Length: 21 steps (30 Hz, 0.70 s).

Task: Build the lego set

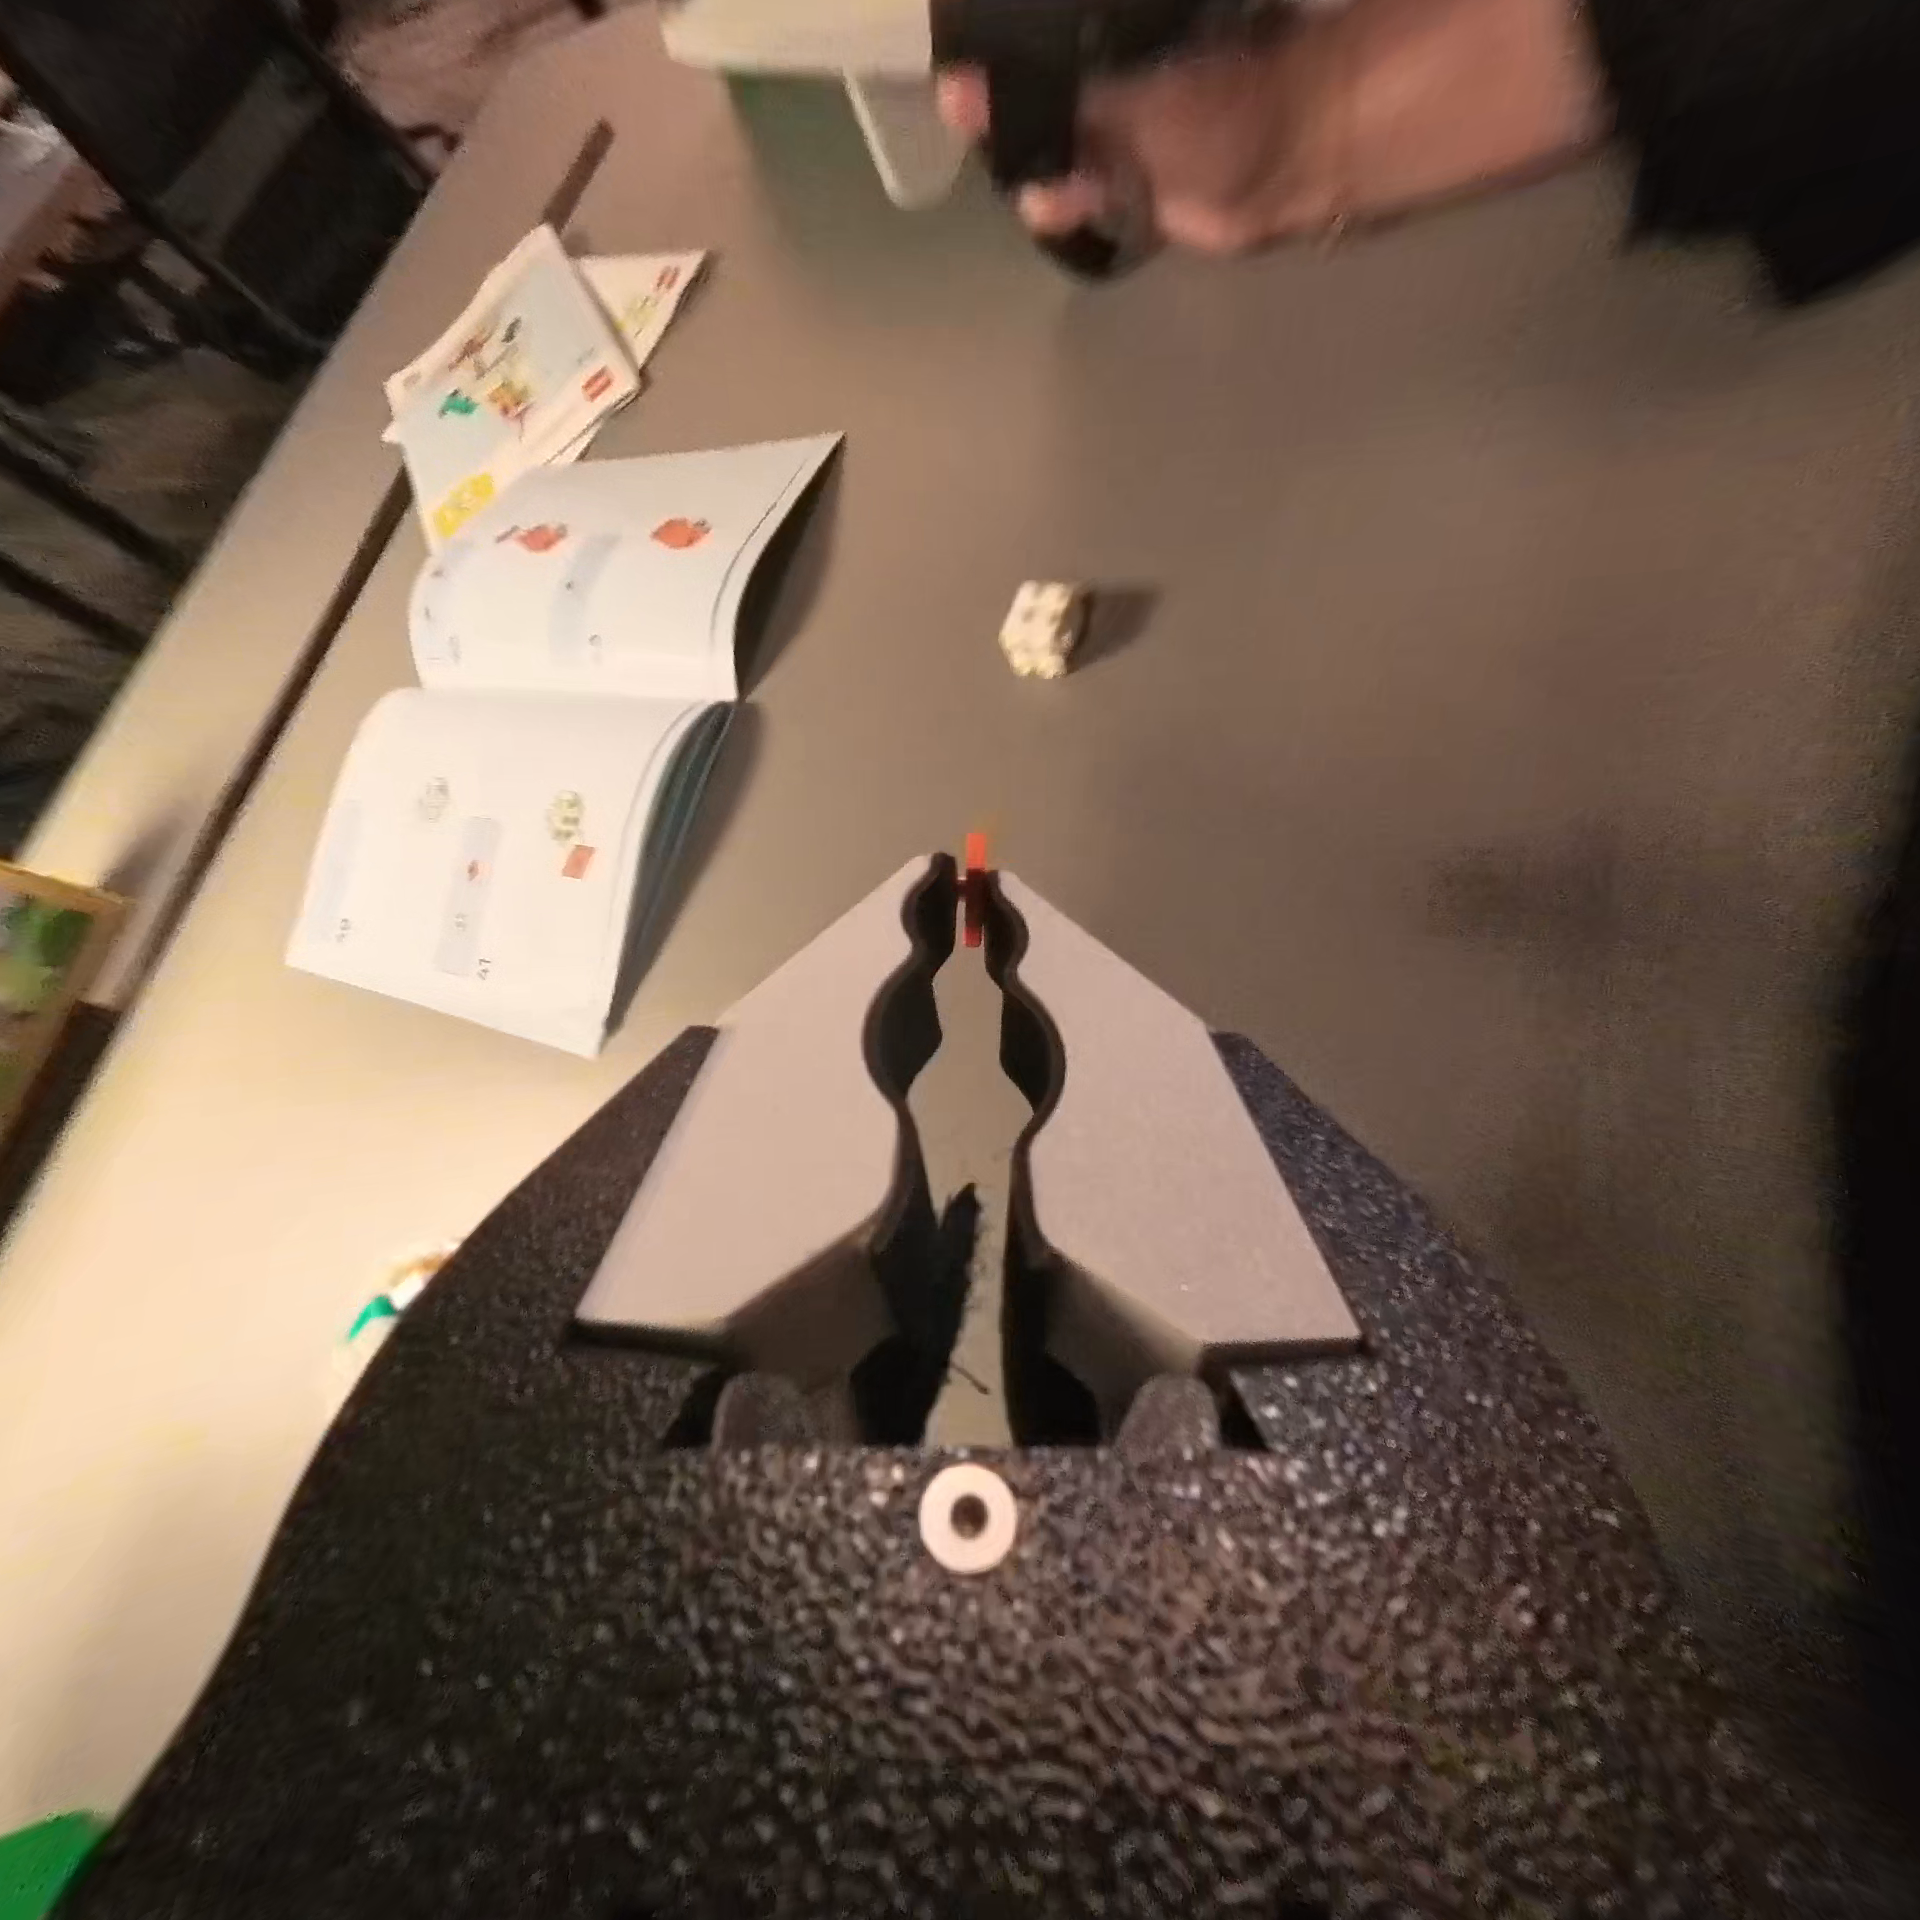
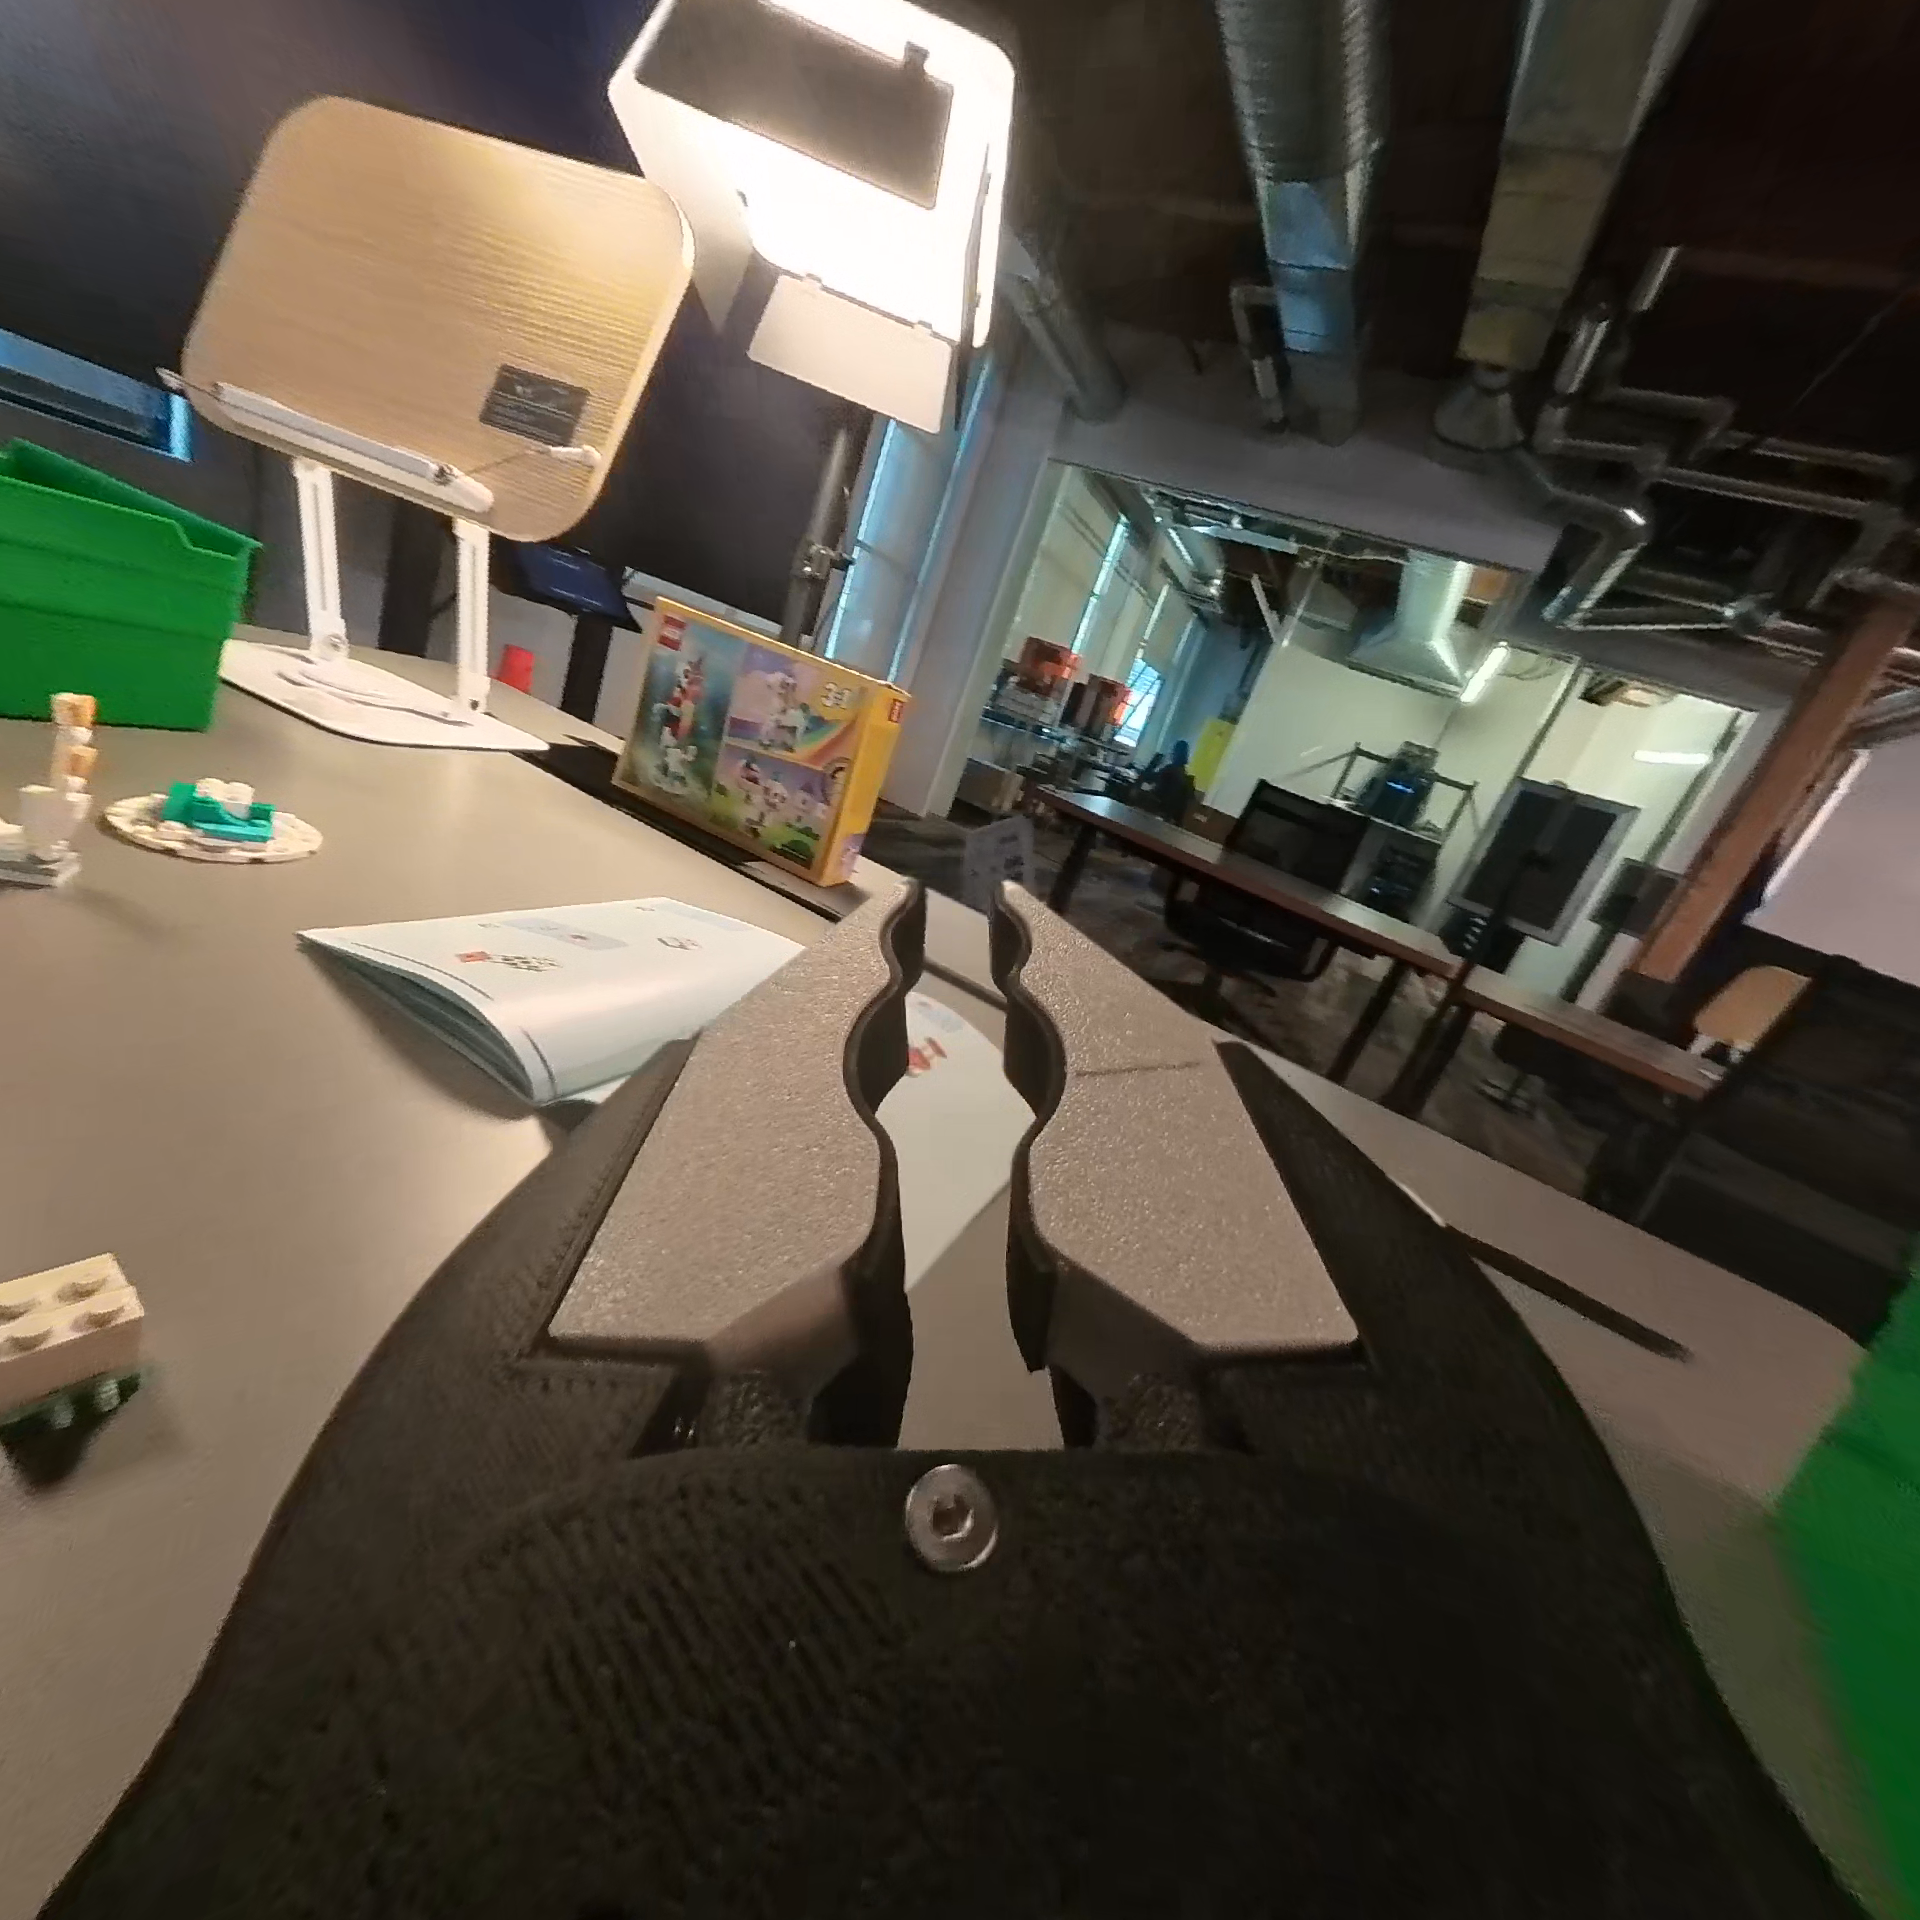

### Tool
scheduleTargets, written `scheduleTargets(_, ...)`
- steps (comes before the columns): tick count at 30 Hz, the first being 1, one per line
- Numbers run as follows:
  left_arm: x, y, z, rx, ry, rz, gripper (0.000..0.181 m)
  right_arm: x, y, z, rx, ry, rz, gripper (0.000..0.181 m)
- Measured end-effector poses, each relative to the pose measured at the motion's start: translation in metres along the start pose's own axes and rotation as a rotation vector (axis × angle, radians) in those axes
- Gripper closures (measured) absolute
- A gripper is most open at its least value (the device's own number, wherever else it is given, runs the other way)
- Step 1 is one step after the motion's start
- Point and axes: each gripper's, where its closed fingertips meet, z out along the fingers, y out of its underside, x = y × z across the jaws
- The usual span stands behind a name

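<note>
My left gripper [image 1: 970, 883] is shut on a thin red lego piece [image 1: 975, 894] and holds it above the grey table [image 1: 1351, 623]. A white lego block [image 1: 1044, 629] lies on the table ahead of it. My right gripper [image 2: 956, 904] is slightly open and empty, raised over the table and pointing at the room. In the right wrist view a white brick [image 2: 62, 1325] lies at the left edge, with a round white plate carrying green and white pieces [image 2: 213, 816] and a small white figure build [image 2: 62, 790] farther back.
An open instruction booklet [image 1: 551, 748] and loose leaflets [image 1: 530, 353] lie to the left; the booklet also shows in the right wrist view [image 2: 540, 977]. A yellow lego box [image 2: 758, 738], a green bin [image 2: 104, 603], a wooden-faced stand [image 2: 436, 312] and a lamp [image 2: 831, 187] stand behind. A person's hand [image 1: 1247, 156] is at top. The tips of one gripper are about 25 cm away from the tips of the other. From my left tips it is roughly 11 cm to the white lego block [image 1: 1044, 629]; from my right, 15 cm.
</note>
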Motion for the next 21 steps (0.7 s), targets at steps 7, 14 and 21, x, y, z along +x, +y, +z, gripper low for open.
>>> scheduleTargets(7, -0.012, 0.024, 0.044, -0.165, -0.13, 0.326, 0.179, -0.005, -0.003, 0.0, 0.011, -0.041, 0.041, 0.172)
scheduleTargets(14, -0.01, 0.033, 0.05, -0.251, -0.032, 0.359, 0.174, -0.01, -0.003, 0.0, 0.006, -0.073, 0.074, 0.172)
scheduleTargets(21, -0.002, 0.035, 0.043, -0.28, 0.04, 0.282, 0.158, -0.033, -0.003, 0.0, -0.033, -0.208, 0.114, 0.17)
